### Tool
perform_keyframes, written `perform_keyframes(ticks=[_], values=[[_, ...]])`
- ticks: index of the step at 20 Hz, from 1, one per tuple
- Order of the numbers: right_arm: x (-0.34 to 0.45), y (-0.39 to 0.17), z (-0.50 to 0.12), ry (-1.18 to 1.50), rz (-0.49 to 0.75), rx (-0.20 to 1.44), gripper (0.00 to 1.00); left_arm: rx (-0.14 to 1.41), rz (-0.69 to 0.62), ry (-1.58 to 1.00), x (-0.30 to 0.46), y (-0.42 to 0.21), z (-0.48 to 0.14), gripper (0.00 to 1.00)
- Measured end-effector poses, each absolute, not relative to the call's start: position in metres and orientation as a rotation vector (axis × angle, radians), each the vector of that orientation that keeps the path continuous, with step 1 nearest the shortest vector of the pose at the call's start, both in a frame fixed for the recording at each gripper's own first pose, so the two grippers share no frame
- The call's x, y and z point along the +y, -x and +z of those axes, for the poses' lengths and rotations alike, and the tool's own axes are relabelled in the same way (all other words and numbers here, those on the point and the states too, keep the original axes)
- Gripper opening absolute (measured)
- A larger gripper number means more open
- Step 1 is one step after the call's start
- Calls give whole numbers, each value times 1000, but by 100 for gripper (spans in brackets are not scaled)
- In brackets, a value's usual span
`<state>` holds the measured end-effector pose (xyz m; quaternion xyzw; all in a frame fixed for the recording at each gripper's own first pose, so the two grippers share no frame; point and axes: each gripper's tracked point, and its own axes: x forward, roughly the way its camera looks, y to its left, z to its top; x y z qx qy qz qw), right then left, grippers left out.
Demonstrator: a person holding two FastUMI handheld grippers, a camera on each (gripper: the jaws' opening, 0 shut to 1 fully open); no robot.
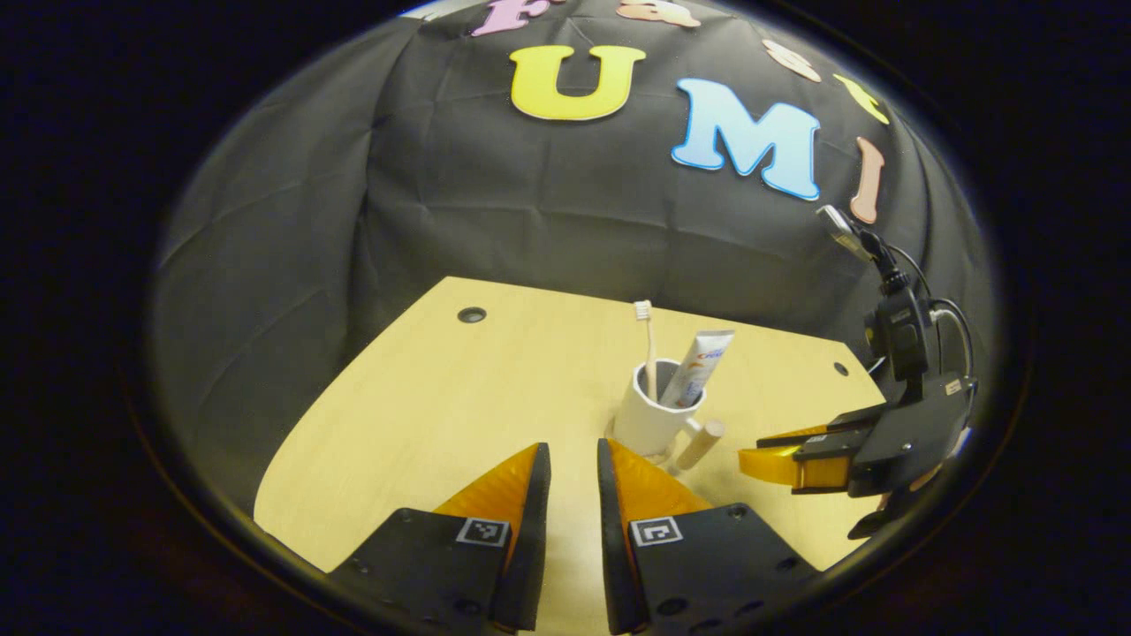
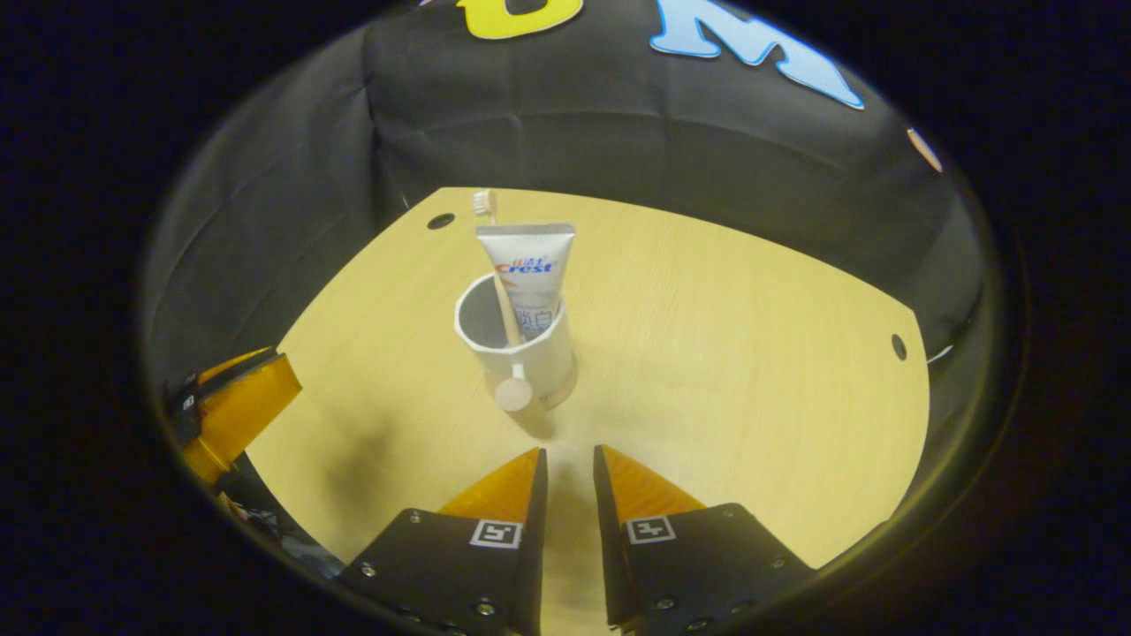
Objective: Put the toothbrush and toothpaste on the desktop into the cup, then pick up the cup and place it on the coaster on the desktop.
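A white cup (image 1: 649, 420) stands upright on the wooden desktop (image 1: 459, 397), its peg-like handle (image 1: 701, 443) facing the camera. A toothbrush (image 1: 648, 349) and a toothpaste tube (image 1: 698, 367) stand inside it. My left gripper (image 1: 573, 459) is just in front of the cup, shut and empty. My right gripper (image 1: 773, 459) hovers right of the cup, its fingers together. In the right gripper view, the cup (image 2: 521, 344) holds the toothpaste (image 2: 528, 274) and toothbrush (image 2: 497, 265). My right gripper (image 2: 570, 464) is shut and empty a short way from the handle (image 2: 512, 393). A thin darker rim (image 2: 570, 384) circles the cup's foot; whether it is the coaster is unclear.
The desktop (image 2: 751, 353) has round cable holes near its far corners, one hole (image 1: 471, 314) at the far left. The black cloth wall closes off the back and sides. My left gripper (image 2: 234, 406) shows at the left edge of the right gripper view.
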<state>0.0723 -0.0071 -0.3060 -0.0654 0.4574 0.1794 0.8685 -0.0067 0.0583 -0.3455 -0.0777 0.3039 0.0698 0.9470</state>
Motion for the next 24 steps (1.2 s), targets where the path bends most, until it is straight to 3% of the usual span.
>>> perform_keyframes(ticks=[1,6,8,12,15,18,19,21,24], values=[[-11,-73,-298,132,359,937,28,609,131,155,54,4,-339,36],[-26,-75,-233,79,287,798,28,537,69,130,28,-15,-287,39],[-32,-78,-198,63,257,715,28,494,47,120,19,-24,-260,32],[-37,-76,-127,30,223,566,28,406,13,113,1,-35,-202,36],[-39,-73,-81,7,215,464,28,339,-19,103,-12,-43,-158,32],[-43,-71,-39,-15,205,359,28,271,-41,83,-26,-46,-118,36],[-45,-69,-22,-23,200,324,28,251,-47,76,-29,-45,-108,32],[-50,-64,-1,-43,190,259,22,205,-56,64,-36,-44,-85,32],[-58,-64,30,-50,155,162,21,102,-59,61,-41,-48,-44,34]])
